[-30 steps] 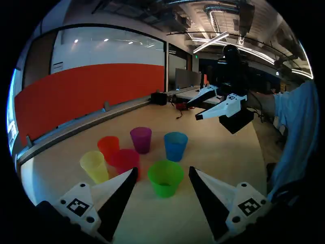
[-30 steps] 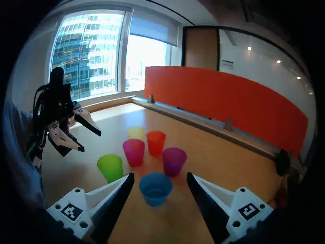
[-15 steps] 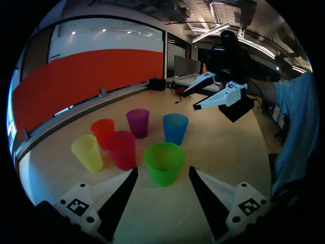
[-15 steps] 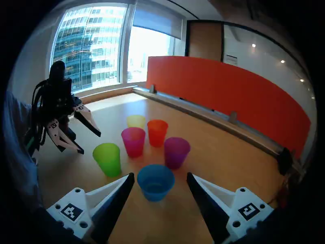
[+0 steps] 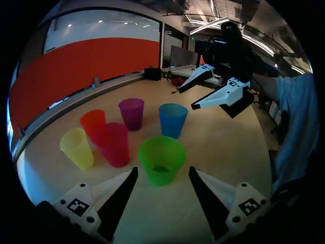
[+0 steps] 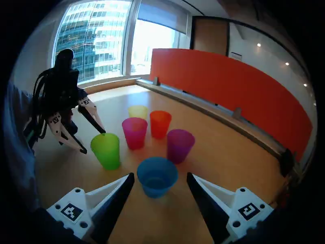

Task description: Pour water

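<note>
Several plastic cups stand in a cluster on the wooden table. In the left gripper view the green cup (image 5: pixel 161 159) stands upright just ahead of my open left gripper (image 5: pixel 162 168), its rim between the fingertips but not touched. The blue cup (image 5: pixel 172 120) is behind it, below the open right gripper (image 5: pixel 186 99). In the right gripper view the blue cup (image 6: pixel 157 177) stands just in front of my open right gripper (image 6: pixel 159 175). The left gripper (image 6: pixel 94 142) has its tips at the green cup (image 6: pixel 106 149). Whether either cup holds water I cannot tell.
Purple (image 5: pixel 131 113), orange (image 5: pixel 92 122), pink (image 5: pixel 113 143) and yellow (image 5: pixel 76 147) cups stand left of the green one. An orange partition (image 6: pixel 243 93) runs along the table's far side. A light sleeve (image 5: pixel 296 122) is at the right. Bare table (image 5: pixel 227 142) lies right of the cups.
Both grippers have come closer to the cups: the left up to the green cup, the right up to the blue cup. Both stay open.
</note>
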Demonstrator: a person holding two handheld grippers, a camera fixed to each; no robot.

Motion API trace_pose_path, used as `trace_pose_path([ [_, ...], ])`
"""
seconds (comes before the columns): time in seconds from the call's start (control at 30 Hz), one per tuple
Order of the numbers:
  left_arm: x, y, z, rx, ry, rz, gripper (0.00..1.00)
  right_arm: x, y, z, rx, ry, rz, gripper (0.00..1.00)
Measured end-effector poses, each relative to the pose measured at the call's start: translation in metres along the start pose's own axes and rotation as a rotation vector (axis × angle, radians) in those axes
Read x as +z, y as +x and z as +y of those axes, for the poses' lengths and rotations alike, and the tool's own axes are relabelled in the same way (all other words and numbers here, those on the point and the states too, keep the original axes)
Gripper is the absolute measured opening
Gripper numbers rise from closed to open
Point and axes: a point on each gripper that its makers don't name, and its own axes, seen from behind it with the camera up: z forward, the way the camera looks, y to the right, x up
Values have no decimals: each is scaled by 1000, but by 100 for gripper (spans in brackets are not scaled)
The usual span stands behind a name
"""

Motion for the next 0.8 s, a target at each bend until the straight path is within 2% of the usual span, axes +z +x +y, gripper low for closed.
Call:
trace_pose_path([
  [0.8, 27, 2, 0, -12, -31, -17, 93, 33, -27, -6, 2, 46, -66, 100],
])
